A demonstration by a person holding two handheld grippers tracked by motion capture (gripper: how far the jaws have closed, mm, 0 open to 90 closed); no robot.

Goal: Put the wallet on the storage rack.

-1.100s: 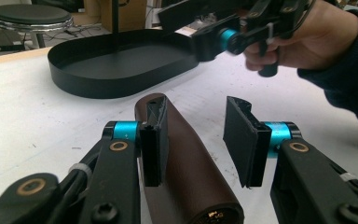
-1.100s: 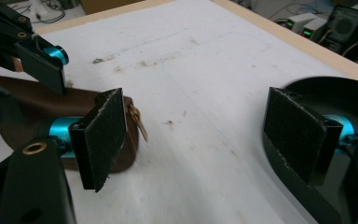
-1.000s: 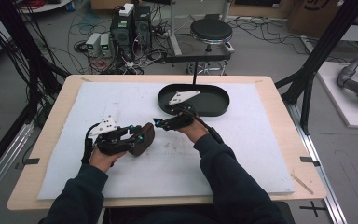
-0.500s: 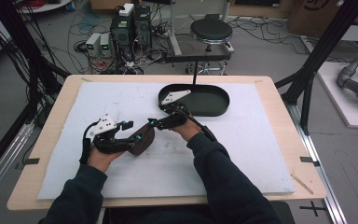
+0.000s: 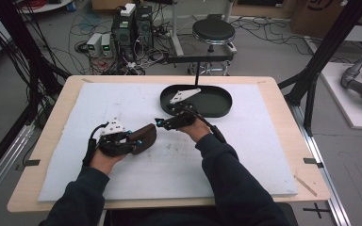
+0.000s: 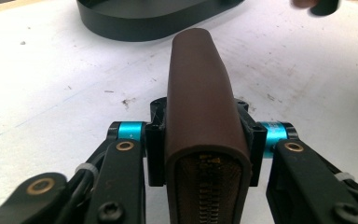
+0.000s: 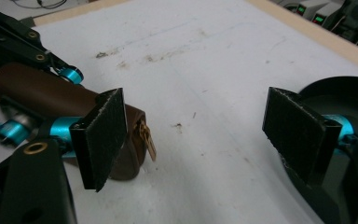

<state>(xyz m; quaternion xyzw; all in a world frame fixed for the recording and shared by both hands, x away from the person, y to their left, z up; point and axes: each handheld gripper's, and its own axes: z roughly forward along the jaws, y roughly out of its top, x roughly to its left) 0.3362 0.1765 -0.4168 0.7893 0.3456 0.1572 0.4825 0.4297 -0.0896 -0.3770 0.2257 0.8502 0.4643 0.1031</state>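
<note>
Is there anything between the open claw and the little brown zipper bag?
No. In the right gripper view, the right gripper stands open beside the brown pouch; between its pads lies bare white table cover, and the zipper pull hangs beside one pad.

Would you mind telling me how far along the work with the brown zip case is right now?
Done: the left claw has just closed on the brown case and holds it just above the white mat, zip end toward the camera. In hand: the right claw stands open beside the case's end, near the brass zip pull, not gripping it. Left: grasping the pull and working the zip. The black tray waits behind.
</note>
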